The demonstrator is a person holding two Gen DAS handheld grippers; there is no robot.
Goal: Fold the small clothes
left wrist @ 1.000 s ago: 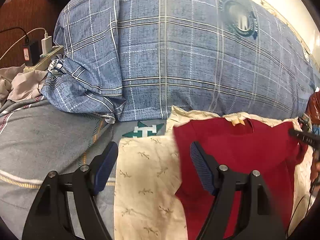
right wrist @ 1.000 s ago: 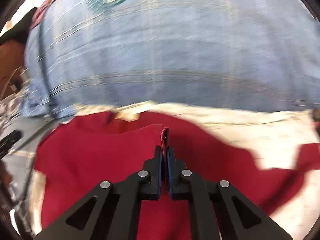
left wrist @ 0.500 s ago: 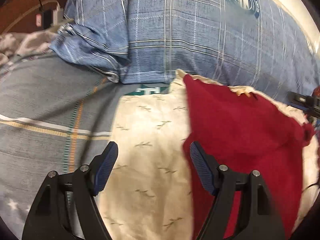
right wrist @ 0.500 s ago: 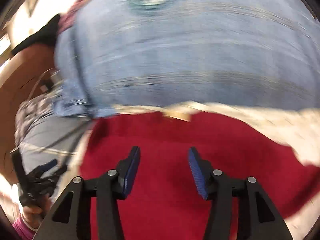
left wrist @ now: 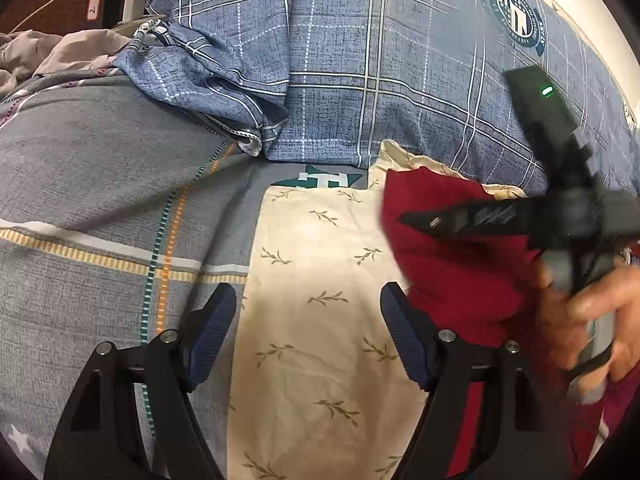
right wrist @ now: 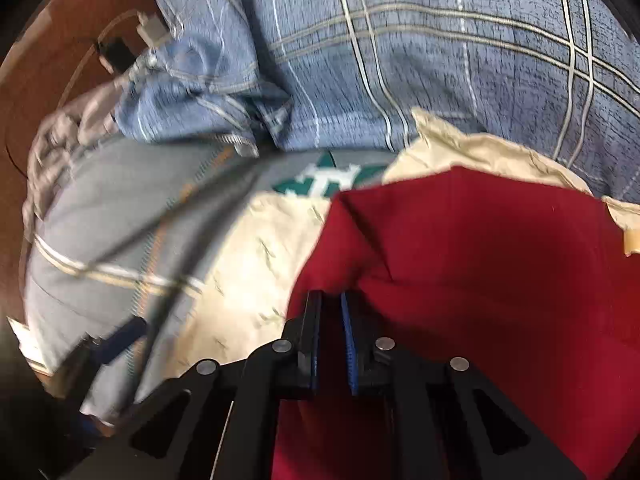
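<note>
A dark red garment (left wrist: 460,264) lies partly folded on a cream leaf-print cloth (left wrist: 320,320) on the bed. My left gripper (left wrist: 306,332) is open and empty above the cream cloth, just left of the red garment. My right gripper (right wrist: 331,320) is shut on the left edge of the red garment (right wrist: 500,280), with red fabric bunched between its pads. In the left wrist view the right gripper (left wrist: 472,220) reaches in from the right over the red garment, held by a hand.
A blue plaid pillow (left wrist: 380,60) lies behind the cloths. A grey striped bedsheet (left wrist: 100,200) covers the left. A power strip with chargers (left wrist: 120,4) and crumpled grey fabric (left wrist: 48,52) sit at far left by the wooden headboard.
My right gripper opened half a second ago, moved to the garment's left edge and has shut on it. My left gripper stayed open and shifted left off the red fabric.
</note>
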